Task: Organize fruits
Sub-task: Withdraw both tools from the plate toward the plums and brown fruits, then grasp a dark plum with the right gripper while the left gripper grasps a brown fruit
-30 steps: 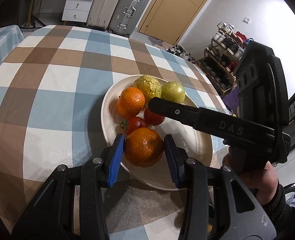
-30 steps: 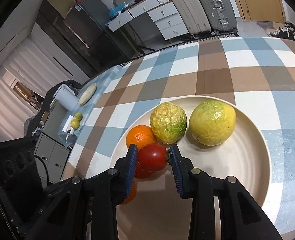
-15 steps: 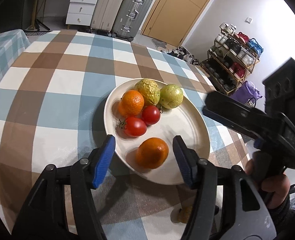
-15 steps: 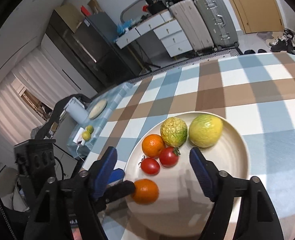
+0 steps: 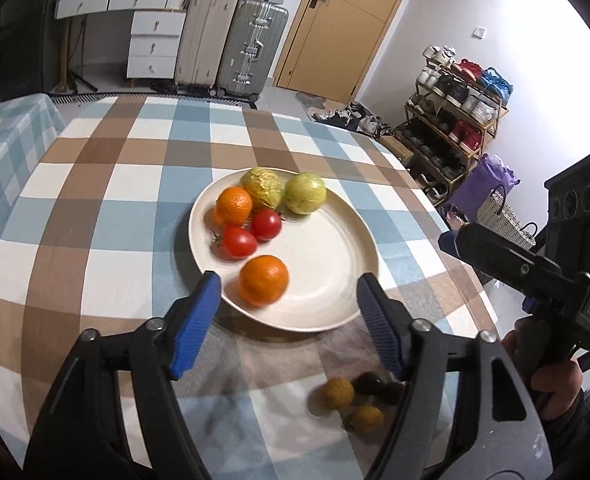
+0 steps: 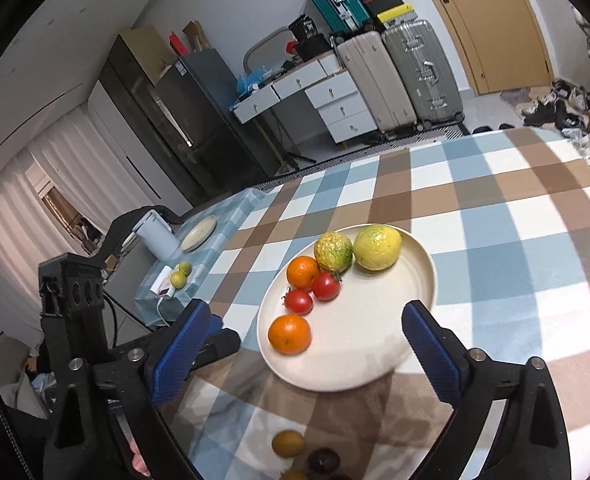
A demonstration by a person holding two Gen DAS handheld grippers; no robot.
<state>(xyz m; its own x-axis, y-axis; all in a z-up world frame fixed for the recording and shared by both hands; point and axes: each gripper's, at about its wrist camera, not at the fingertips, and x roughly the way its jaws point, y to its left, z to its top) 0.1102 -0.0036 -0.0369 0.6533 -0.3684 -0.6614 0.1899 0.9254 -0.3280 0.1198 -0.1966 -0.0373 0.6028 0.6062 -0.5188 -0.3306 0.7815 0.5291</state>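
A cream plate (image 5: 335, 240) on the checked tablecloth holds two oranges (image 5: 263, 280) (image 5: 234, 205), two tomatoes (image 5: 237, 242) (image 5: 266, 224) and two yellow-green fruits (image 5: 262, 188) (image 5: 305, 198). My left gripper (image 5: 287, 284) hangs over the plate's near rim, jaws opening, pads clear of the near orange. My right gripper (image 6: 305, 312) is back from the plate (image 6: 395, 300) with jaws opening wide and nothing between them. Several small fruits, two yellow (image 5: 337, 394) (image 5: 367, 418) and a dark one (image 5: 371, 382), lie on the cloth under the grippers.
A second checked table at the left carries a plate (image 6: 199, 233), a white kettle (image 6: 155, 236) and small green fruits (image 6: 179, 276). Suitcases (image 5: 251, 48) and drawers stand behind. A shoe rack (image 5: 455, 120) is at the right. A person's hand (image 5: 551, 376) holds the right gripper.
The left gripper let go of the near orange and the right gripper let go of a tomato. Both opened and drew back and up from the plate.
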